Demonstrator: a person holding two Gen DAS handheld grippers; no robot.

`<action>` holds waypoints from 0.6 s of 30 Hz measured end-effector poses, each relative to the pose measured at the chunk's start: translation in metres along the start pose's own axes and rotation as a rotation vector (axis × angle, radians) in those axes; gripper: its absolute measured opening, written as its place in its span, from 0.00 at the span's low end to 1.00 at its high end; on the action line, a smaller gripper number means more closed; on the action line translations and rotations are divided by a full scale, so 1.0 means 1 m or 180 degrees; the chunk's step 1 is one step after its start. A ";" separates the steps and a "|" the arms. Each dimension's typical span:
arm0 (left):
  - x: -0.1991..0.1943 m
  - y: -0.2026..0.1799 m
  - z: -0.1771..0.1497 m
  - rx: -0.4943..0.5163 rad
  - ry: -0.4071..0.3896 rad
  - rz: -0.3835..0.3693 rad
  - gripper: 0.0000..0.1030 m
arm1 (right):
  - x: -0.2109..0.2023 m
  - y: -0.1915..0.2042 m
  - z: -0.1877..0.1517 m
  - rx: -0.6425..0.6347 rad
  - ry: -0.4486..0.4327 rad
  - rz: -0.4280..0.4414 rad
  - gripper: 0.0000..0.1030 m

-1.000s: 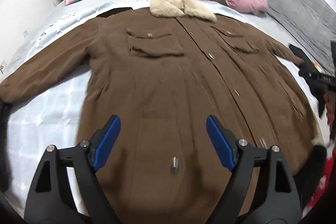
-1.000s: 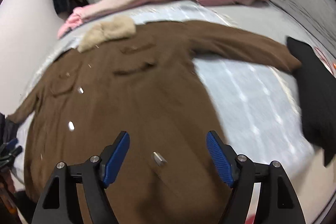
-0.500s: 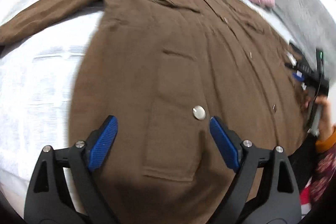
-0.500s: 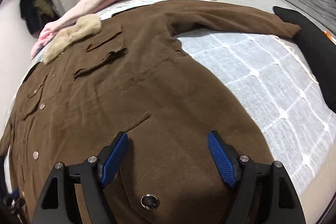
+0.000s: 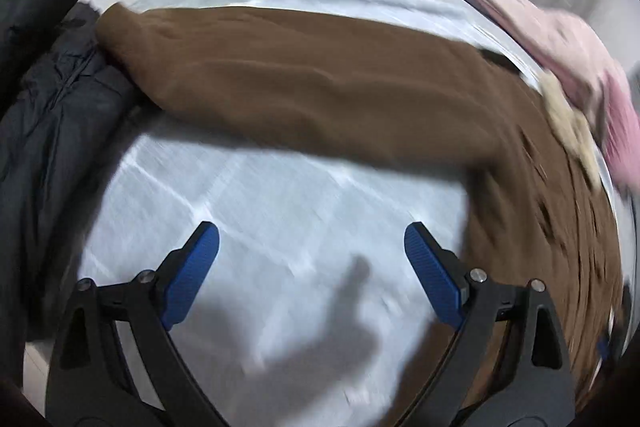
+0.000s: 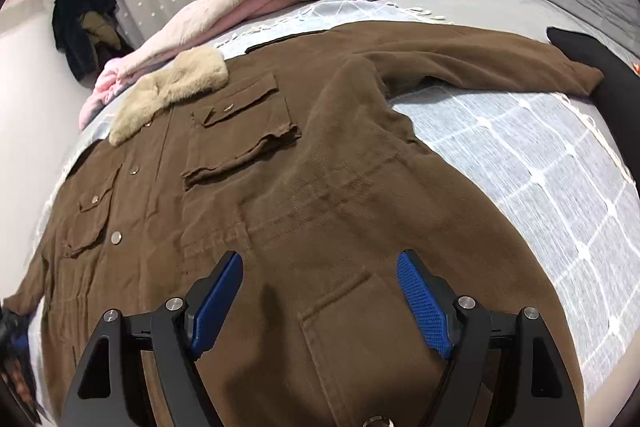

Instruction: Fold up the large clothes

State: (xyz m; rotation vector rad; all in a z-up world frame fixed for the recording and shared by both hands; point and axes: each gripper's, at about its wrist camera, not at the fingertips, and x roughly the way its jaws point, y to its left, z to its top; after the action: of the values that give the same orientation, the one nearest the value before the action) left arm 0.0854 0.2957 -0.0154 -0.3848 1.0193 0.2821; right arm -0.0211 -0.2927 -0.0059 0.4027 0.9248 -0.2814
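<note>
Right wrist view: a brown coat [image 6: 312, 187] with a fur collar [image 6: 172, 91] lies buttoned and spread flat on the bed [image 6: 540, 179], sleeves out, ready for folding. Poised above its near hem, the right hand-held gripper [image 6: 320, 301] gapes wide and empty; the left hand-held gripper [image 5: 312, 267], jaws opening on nothing, hangs over bare sheet near the coat's left sleeve [image 5: 280, 83], probably its first fold.
</note>
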 end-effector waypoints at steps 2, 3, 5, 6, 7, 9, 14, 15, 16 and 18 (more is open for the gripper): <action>0.013 0.014 0.013 -0.0172 -0.0040 -0.0063 0.91 | 0.006 0.002 0.003 -0.0039 0.0035 0.0012 0.78; 0.020 0.018 0.019 -0.0239 -0.0059 -0.0075 0.91 | 0.006 0.003 0.002 -0.0055 0.0049 0.0021 0.78; 0.030 0.030 0.028 -0.0419 -0.0131 -0.0018 0.91 | 0.013 0.008 0.004 -0.0095 0.0108 0.0023 0.78; 0.035 0.036 0.032 -0.0521 -0.0181 0.0009 0.91 | 0.016 0.010 0.005 -0.0112 0.0133 0.0018 0.78; 0.039 0.041 0.035 -0.0616 -0.0250 0.0018 0.91 | 0.019 0.012 0.005 -0.0142 0.0161 0.0015 0.78; 0.044 0.041 0.041 -0.0750 -0.0417 0.0035 0.91 | 0.023 0.018 0.005 -0.0256 0.0173 -0.0030 0.78; 0.047 0.047 0.058 -0.0999 -0.0735 0.0242 0.51 | 0.028 0.031 0.004 -0.0537 0.0136 -0.0089 0.78; 0.046 0.048 0.063 -0.1053 -0.0769 0.0277 0.17 | 0.029 0.032 0.004 -0.0564 0.0134 -0.0101 0.78; 0.044 0.049 0.069 -0.1116 -0.0762 0.0318 0.09 | 0.029 0.032 0.004 -0.0579 0.0133 -0.0107 0.78; 0.028 0.044 0.077 -0.1202 -0.0851 0.0183 0.07 | 0.029 0.034 0.005 -0.0619 0.0120 -0.0120 0.78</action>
State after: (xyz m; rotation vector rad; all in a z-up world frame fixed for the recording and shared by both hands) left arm 0.1408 0.3701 -0.0119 -0.6410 0.7126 0.5663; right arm 0.0128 -0.2667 -0.0200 0.2122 0.9878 -0.2164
